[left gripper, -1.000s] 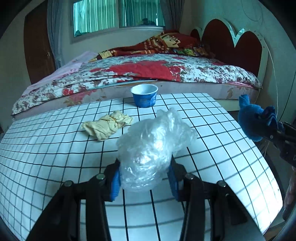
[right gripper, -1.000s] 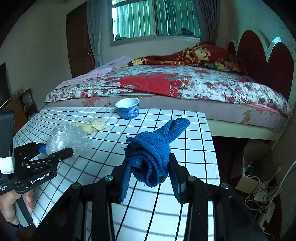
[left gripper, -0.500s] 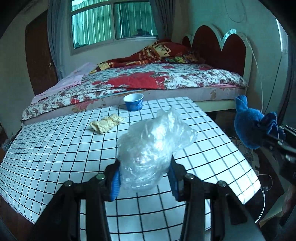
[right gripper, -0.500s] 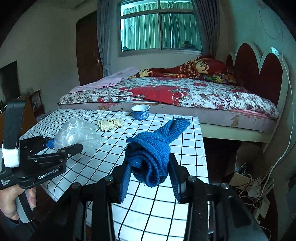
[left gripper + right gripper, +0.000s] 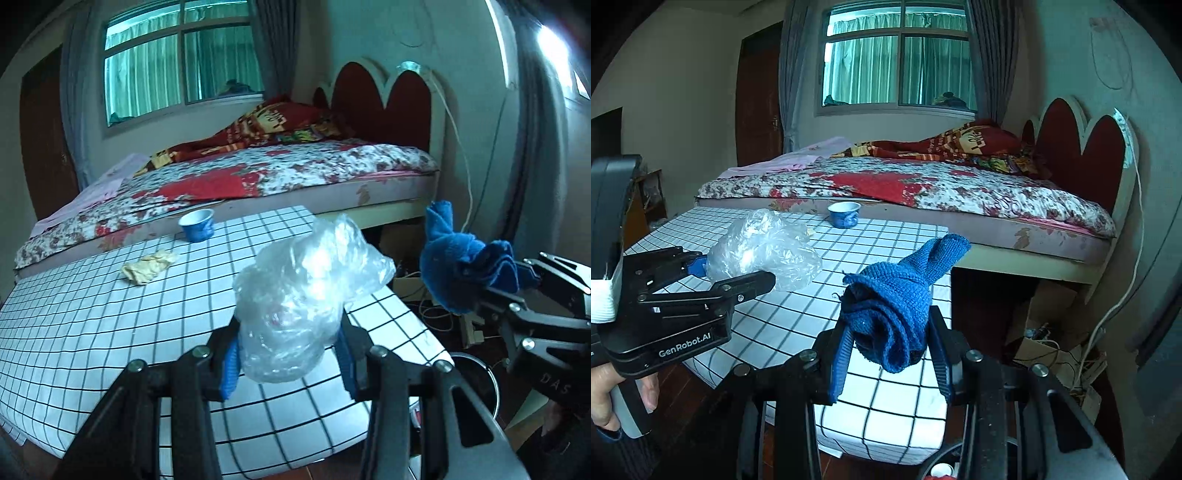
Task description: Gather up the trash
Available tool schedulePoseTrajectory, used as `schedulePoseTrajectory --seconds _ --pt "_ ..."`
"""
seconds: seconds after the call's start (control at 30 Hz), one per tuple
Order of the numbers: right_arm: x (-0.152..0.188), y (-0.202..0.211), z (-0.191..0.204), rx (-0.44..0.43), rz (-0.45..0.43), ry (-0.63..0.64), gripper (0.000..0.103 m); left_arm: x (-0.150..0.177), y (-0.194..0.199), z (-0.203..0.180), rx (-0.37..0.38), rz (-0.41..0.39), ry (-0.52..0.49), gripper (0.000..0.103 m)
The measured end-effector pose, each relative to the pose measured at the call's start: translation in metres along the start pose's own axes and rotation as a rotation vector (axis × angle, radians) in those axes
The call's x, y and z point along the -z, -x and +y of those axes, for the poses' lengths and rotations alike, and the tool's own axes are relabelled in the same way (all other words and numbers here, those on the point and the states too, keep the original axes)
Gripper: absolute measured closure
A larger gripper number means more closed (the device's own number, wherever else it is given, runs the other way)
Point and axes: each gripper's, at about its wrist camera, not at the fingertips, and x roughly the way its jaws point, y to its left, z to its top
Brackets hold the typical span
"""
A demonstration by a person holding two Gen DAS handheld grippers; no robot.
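Crinkled clear plastic, a wadded bag (image 5: 303, 295), sits pinched between the blue pads of the left gripper (image 5: 288, 363), held up above the near edge of the gridded surface (image 5: 92, 325). From the other side the same plastic bag (image 5: 764, 253) bulges out past the black fingers of the left gripper (image 5: 698, 275), with the person's left hand (image 5: 613, 391) wrapped round the handle below. Just to its right, off the corner of the surface, a bunched blue knitted cloth (image 5: 897, 306) is clamped in the right gripper (image 5: 890, 360), one end of it sticking up and away. In the left view that blue cloth (image 5: 461, 269) hangs in the air beside the bag, close to it but not touching, with the right gripper (image 5: 517, 295) behind it. Further back on the surface lie a crumpled yellowish wrapper (image 5: 147, 267) and, near the far edge, a small blue cup (image 5: 197, 224) standing upright. A round metal-rimmed bin (image 5: 476, 384) stands on the floor below the right corner of the surface. Behind everything stretches a bed (image 5: 923, 192) with a floral quilt and a red scalloped headboard (image 5: 1082, 147).
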Motion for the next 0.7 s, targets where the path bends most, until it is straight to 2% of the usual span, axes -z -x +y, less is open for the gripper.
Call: schedulePoseTrajectory --seconds 0.23,0.5,0.7 --pt "0.025 0.020 -0.037 0.061 0.031 -0.030 0.062 0.010 -0.012 -0.047 0.089 0.028 -0.020 0.059" --pt "0.071 0.045 -0.086 0.133 0.092 -0.096 0.062 0.026 -0.021 -0.104 0.181 0.059 -0.059 0.059" --pt "0.097 0.066 -0.110 0.148 0.131 -0.125 0.062 0.040 -0.016 -0.139 0.248 0.084 -0.099 0.059"
